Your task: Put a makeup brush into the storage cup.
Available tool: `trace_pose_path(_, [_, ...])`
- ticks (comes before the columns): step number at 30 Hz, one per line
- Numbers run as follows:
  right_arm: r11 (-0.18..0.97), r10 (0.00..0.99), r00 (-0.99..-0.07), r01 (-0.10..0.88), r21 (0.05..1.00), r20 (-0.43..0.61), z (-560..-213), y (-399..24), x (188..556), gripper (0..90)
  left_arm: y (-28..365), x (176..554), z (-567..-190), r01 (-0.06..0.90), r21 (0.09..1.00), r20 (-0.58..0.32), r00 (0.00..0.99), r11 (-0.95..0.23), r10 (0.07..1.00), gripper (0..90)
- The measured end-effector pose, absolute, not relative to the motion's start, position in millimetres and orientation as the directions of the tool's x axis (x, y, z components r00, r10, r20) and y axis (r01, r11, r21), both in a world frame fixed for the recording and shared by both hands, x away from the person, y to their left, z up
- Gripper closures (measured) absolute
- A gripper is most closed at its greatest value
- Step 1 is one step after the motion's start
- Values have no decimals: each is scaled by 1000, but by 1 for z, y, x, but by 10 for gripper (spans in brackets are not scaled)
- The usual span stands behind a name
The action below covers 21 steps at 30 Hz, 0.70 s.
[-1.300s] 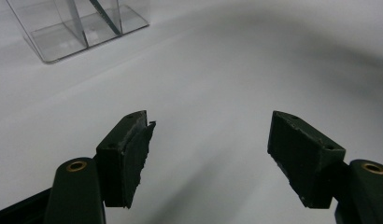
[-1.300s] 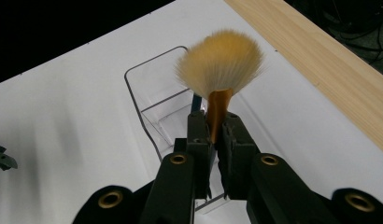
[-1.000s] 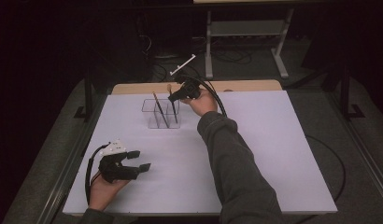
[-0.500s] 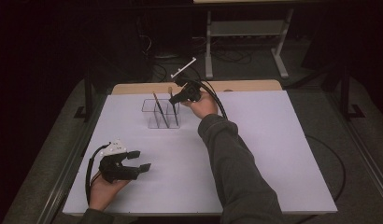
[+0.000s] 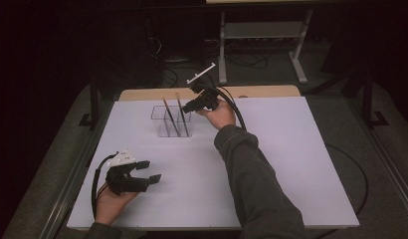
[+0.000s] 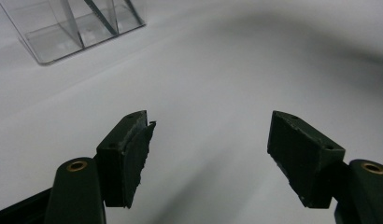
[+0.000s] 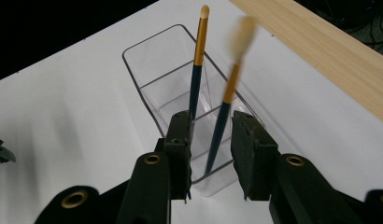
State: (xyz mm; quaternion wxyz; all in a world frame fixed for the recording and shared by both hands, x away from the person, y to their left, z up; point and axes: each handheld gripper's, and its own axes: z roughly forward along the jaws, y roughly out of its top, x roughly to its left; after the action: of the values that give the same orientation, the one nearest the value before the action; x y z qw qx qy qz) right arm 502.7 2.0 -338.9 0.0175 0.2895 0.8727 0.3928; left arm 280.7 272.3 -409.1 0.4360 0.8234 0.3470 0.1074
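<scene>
Two handheld grippers, black-bodied. Left gripper (image 5: 145,172) topped with a pale grey three-cornered plate, trailed by a looping black cable. Right gripper (image 5: 190,105) fitted with a white bar-shaped piece up top and a thick black cable arcing back along the arm. Jaws matte black, blocky, with dark rubbery pads (image 6: 136,156) — worn at the edges. Brass-ringed screw holes (image 7: 152,159) at the jaw bases. Dark grey-green long sleeve (image 5: 252,174) — loose, creased.

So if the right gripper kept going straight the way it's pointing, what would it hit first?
Most likely the blurred brush between the right gripper's just-opened jaws, then the clear organizer. Depth is hard to judge.
</scene>
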Motion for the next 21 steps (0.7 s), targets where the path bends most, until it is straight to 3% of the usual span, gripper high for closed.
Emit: trace_pose_path(21, [466,511,-825,502,729,241,-341,-37,482,536,269,281,-411,480,785,-127,745,-393,655,276])
